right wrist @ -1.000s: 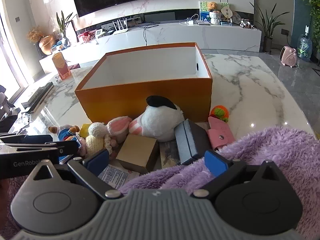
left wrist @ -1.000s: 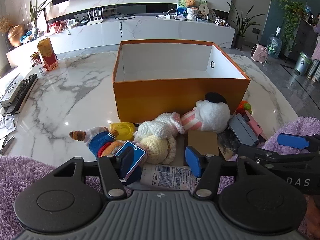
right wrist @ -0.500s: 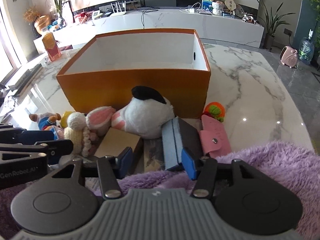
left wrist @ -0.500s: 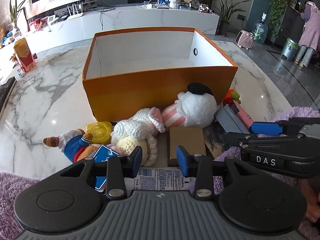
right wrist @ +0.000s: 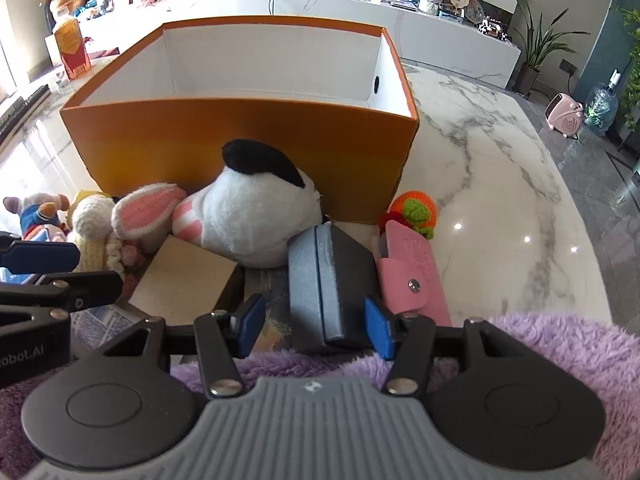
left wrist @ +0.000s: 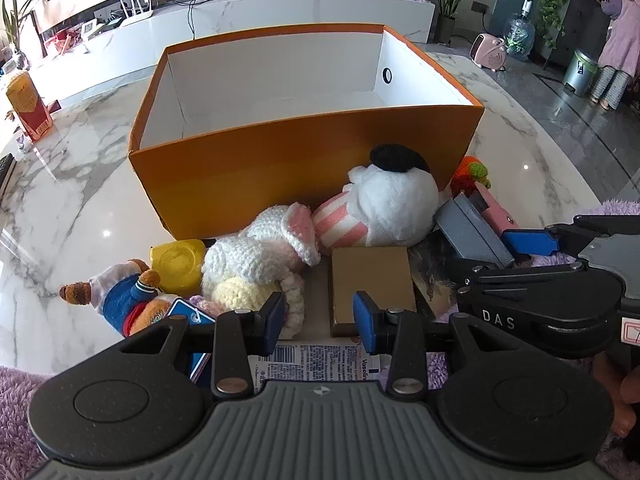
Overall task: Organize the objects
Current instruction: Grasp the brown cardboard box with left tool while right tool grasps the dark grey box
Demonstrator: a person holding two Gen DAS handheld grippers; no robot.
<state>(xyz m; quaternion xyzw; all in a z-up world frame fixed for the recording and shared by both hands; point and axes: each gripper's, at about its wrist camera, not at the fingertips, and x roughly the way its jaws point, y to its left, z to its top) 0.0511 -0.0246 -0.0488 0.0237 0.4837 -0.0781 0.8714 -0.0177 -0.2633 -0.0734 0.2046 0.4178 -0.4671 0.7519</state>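
Note:
An empty orange box point(left wrist: 304, 172) with white inside stands on the marble table point(left wrist: 72, 196). In front of it lie a white plush point(left wrist: 392, 204), a crocheted bunny point(left wrist: 256, 264), a tan box point(left wrist: 370, 280), a grey case point(right wrist: 332, 280), a pink pouch point(right wrist: 412, 276), a small bear doll point(left wrist: 120, 300) and a yellow lid point(left wrist: 176, 260). My left gripper point(left wrist: 319, 318) is open and empty just above the near edge of the tan box. My right gripper point(right wrist: 314, 330) is open, its blue fingers on either side of the grey case's near end.
An orange-green crocheted ball point(right wrist: 416, 210) sits by the box's right corner. A blue card point(left wrist: 192, 320) and a labelled packet point(left wrist: 312, 362) lie under my left gripper. Purple fleece point(right wrist: 540, 352) covers the near edge. A red carton point(left wrist: 28, 104) stands far left.
Both grippers have moved forward and down toward the pile. The left one shifted right from the blue card to the tan box. The right one narrowed and now straddles the grey case.

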